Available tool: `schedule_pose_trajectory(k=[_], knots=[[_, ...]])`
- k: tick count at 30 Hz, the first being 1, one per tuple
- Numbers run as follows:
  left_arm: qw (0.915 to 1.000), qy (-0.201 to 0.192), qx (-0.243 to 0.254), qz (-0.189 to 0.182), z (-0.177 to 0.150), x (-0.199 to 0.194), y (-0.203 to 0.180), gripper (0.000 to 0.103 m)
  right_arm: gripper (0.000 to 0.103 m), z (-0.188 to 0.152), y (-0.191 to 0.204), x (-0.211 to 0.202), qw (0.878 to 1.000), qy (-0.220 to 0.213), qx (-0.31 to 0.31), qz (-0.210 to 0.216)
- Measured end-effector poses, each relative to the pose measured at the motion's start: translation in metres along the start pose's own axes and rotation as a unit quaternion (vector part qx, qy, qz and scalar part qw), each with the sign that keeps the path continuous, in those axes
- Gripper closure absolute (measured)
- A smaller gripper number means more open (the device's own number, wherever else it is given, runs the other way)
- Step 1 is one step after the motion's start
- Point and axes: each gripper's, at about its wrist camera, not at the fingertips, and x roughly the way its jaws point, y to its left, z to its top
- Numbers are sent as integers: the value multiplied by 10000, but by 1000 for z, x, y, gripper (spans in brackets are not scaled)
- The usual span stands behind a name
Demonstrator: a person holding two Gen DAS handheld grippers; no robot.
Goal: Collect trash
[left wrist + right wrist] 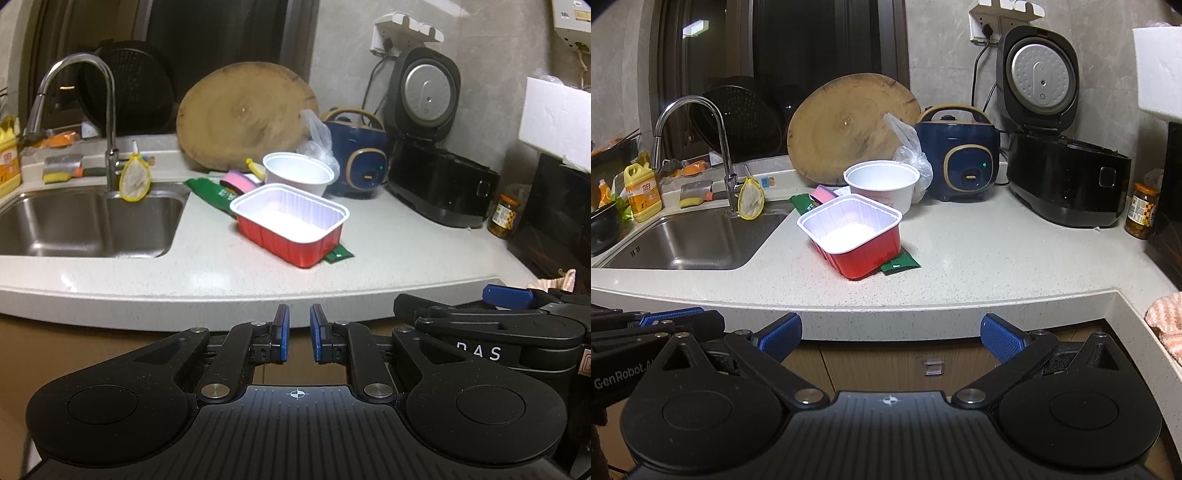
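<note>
A red tray with a white inside sits on the counter by the sink, on top of a green wrapper. A white paper bowl stands behind it, with a clear plastic bag and a pink packet beside. My left gripper is below the counter's front edge, jaws nearly together and empty. My right gripper is open and empty, also below the edge. Each gripper shows at the side of the other's view.
A steel sink with a tall tap lies left. A round wooden board leans on the wall. A blue cooker, an open black rice cooker and a jar stand right. A dish-soap bottle stands by the sink.
</note>
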Motion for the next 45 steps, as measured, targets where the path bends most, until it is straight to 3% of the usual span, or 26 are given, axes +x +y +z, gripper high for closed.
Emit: schedule_pose_trajectory(k=[45], knots=[[10000, -7, -30, -24, -7, -4, 1, 87, 0, -3, 10, 2, 10000, 29, -91, -11]])
